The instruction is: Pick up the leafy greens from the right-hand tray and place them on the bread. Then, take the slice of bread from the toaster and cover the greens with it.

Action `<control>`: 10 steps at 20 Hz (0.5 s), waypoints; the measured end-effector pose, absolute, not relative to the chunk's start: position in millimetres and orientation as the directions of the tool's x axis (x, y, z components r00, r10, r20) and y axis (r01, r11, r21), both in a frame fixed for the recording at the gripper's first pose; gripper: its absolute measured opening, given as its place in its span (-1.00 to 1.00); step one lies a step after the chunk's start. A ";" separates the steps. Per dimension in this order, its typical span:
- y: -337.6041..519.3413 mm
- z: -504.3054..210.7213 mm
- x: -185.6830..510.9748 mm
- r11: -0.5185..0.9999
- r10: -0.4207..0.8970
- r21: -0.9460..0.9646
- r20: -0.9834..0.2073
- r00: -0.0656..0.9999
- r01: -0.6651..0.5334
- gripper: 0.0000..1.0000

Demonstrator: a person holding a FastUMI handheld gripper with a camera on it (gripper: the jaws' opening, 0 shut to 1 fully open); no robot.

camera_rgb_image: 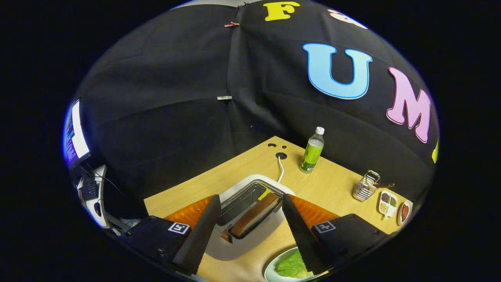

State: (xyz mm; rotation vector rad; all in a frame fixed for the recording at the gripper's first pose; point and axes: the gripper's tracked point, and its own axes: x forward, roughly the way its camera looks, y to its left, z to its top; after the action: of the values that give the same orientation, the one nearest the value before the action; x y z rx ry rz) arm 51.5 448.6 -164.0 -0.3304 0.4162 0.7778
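Risk: hand-held gripper (pixel 246 231) spread wide above toaster (pixel 250 211); bread slice (pixel 256 214) between fingers. Off-centre closure could catch the slot rim and tilt the slice.

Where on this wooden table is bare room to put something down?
Bare wood lies between the white toaster, green bottle and wire basket. It is crowded near the open gripper: toaster between its fingers, plate of greens beside.
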 end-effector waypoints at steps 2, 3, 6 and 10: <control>450.4 -178.2 59.8 0.686 0.572 -0.156 -0.487 0.660 -0.710 0.97; 453.0 -184.5 62.2 0.694 0.559 -0.165 -0.491 0.668 -0.701 0.97; 455.7 -198.6 69.0 0.715 0.527 -0.170 -0.505 0.683 -0.678 0.93; 458.9 -204.8 68.1 0.733 0.509 -0.164 -0.513 0.691 -0.661 0.65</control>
State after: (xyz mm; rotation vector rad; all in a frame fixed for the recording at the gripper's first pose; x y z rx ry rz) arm 68.1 458.9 -204.8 -0.3520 0.4608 0.6687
